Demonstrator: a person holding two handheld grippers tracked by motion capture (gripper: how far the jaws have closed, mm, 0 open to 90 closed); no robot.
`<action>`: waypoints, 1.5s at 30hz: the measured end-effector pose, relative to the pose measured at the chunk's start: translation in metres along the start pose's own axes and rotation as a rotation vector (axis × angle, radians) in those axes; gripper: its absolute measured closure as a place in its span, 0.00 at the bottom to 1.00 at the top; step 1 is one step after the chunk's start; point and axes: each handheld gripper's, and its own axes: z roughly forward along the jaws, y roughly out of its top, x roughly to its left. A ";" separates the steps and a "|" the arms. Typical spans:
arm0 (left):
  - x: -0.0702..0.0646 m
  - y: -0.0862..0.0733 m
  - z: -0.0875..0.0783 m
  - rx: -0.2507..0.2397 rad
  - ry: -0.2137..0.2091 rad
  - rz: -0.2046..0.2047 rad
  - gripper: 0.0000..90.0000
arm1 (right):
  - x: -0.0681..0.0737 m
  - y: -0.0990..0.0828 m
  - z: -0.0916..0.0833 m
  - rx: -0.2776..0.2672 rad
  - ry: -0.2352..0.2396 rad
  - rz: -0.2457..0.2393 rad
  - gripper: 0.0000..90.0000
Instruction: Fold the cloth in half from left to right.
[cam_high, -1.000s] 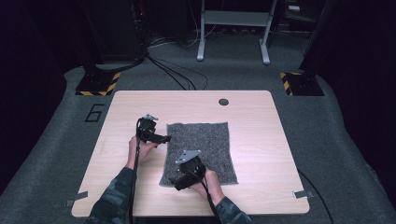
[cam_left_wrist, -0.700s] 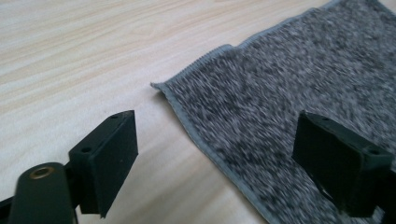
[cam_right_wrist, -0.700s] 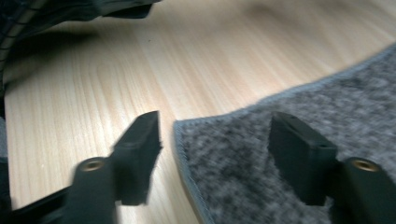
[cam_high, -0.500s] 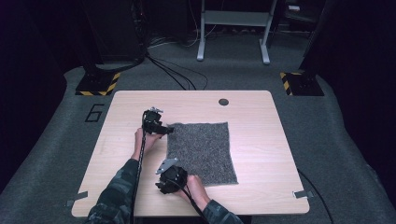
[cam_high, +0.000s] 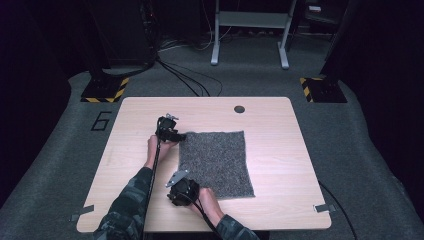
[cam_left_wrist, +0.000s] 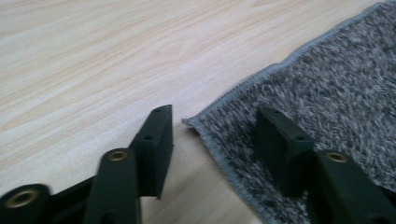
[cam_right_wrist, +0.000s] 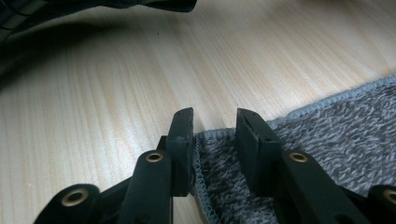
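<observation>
High view: grey carpet square (cam_high: 216, 162) flat on worktop (cam_high: 280, 150), nothing on it | left gripper (cam_high: 172, 134) at far-left corner, jaws closing, still spread astride corner | right gripper (cam_high: 182, 191) at near-left corner, jaws closing, not yet pinching | dark grommet hole (cam_high: 239, 109) well apart near far edge

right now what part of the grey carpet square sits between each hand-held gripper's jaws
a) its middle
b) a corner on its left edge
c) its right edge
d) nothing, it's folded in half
b: the left hand-held gripper and the right hand-held gripper each straddle a corner of the carpet square.
</observation>
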 end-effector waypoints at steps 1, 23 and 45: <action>-0.001 0.000 0.000 -0.002 0.009 0.007 0.59 | 0.000 0.000 0.000 0.000 -0.001 0.000 0.76; -0.009 -0.002 -0.001 -0.029 0.022 0.030 0.98 | 0.004 -0.012 -0.007 -0.043 -0.029 0.060 0.96; -0.015 0.023 -0.036 -0.082 0.035 0.041 0.98 | 0.004 -0.010 -0.052 -0.236 -0.027 0.121 0.96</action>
